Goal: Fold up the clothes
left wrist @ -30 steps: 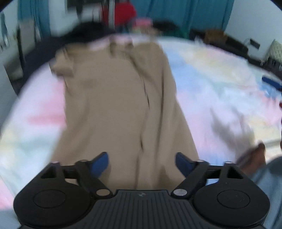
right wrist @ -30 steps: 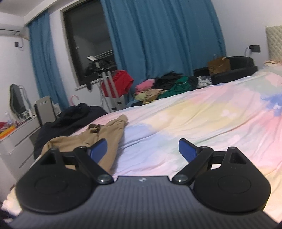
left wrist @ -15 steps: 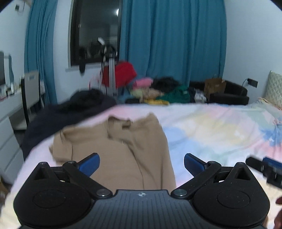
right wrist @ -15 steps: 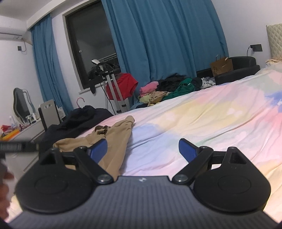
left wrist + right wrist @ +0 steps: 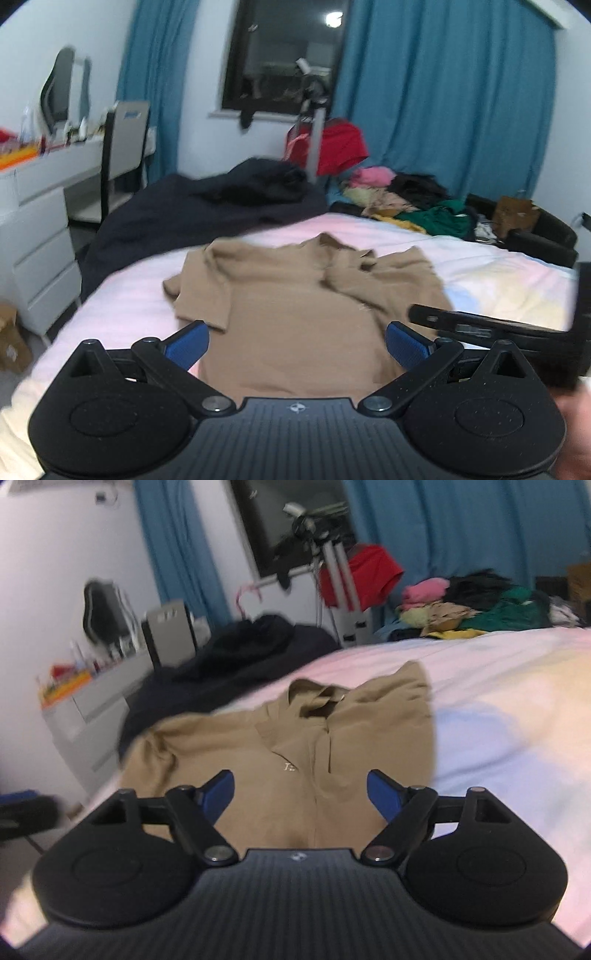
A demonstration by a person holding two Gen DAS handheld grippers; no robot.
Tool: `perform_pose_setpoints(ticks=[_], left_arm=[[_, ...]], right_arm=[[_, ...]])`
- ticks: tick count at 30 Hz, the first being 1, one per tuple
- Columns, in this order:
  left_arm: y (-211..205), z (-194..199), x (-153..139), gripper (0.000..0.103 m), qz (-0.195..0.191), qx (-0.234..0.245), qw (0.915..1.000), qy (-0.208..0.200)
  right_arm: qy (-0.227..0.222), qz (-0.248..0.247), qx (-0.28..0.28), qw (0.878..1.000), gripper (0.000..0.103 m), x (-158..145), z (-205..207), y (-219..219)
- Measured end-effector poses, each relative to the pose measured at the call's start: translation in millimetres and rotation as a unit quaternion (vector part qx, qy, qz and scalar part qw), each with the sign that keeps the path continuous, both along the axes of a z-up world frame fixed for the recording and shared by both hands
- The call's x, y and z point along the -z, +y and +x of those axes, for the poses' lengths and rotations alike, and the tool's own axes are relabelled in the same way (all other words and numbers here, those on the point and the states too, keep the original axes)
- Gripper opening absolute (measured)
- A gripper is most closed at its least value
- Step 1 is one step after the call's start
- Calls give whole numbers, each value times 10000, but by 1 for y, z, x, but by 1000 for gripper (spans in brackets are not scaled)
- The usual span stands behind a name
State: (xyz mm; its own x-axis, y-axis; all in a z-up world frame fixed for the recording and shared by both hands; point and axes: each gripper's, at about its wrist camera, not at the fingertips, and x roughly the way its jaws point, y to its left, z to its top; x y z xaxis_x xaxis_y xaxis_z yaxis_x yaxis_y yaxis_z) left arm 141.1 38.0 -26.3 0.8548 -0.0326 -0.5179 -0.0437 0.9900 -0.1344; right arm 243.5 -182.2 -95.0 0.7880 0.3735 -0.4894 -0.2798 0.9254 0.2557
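A tan polo shirt (image 5: pixel 306 314) lies spread on the pastel bed sheet (image 5: pixel 498 280), collar toward the window, its right side folded over the body. My left gripper (image 5: pixel 297 341) hovers open above the shirt's lower body, nothing between its blue pads. In the right wrist view the same shirt (image 5: pixel 295 746) fills the middle, collar and placket facing up. My right gripper (image 5: pixel 301 792) is open just above the chest area, holding nothing. Part of the right gripper's black body (image 5: pixel 517 332) shows at the right edge of the left wrist view.
A dark blanket (image 5: pixel 207 214) is heaped at the bed's far left corner. A pile of coloured clothes (image 5: pixel 413 203) lies beyond the bed under blue curtains (image 5: pixel 443 103). A white dresser (image 5: pixel 33 236), a chair (image 5: pixel 125 147) and a tripod (image 5: pixel 314 122) with a red garment stand at the left and back.
Both grippers swung toward the tan shirt; the right one moved left until the shirt lies between its fingers. The left view rose from looking down to looking across the bed. Both stayed open.
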Motion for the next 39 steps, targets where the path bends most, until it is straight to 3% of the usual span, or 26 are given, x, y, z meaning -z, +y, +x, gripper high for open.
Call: perform_pose_setpoints(ticks=[2,5,7,9,13,20,26,31,32,33,34,35,36,39], left_arm=[[8,3,4,103,-157,29,9999,25],[14,5,8,103,-173,-2,9999,-4],[16,7,11,103,-150,23,9999,37],[19,13,14,103,-110,34,9998,151],[28,16,13,103,-198,-93,9996,191],[31,1,0,103,-179,-299,9994,17],[22,-1,9,103,-196,-101,9993,309],[16,-1,22,99,-283,160,9975,628],[15,-3,24,98,-370,265,9969,635],[13,-6,24,97,-387,343,9966,642],[10,-8,25,96,-366,408,9964,650],[7,-12,26,96,-315,464,9963,649],[3,-16,27,96,-265,509,9962,655],[-8,-30,35,93,-217,658,9944,798]], right_arm=[[201,-226,56,9995,53,20,21,13],[361,-514,38,9980,46,42,41,27],[322,-561,63,9979,23,41,44,31],[280,-596,96,9978,15,38,46,36],[190,-193,319,9991,8,23,53,34],[203,155,457,9986,8,14,74,36],[235,253,480,9982,8,20,82,40],[284,188,492,9982,13,5,65,29],[240,112,546,9982,28,-2,56,25],[177,21,612,9980,50,-9,47,20],[39,-37,688,9976,61,-17,35,14],[-136,-30,742,9971,77,-26,20,5],[-240,24,776,9967,85,-35,5,-5],[-291,212,857,9957,83,-58,-40,-36]])
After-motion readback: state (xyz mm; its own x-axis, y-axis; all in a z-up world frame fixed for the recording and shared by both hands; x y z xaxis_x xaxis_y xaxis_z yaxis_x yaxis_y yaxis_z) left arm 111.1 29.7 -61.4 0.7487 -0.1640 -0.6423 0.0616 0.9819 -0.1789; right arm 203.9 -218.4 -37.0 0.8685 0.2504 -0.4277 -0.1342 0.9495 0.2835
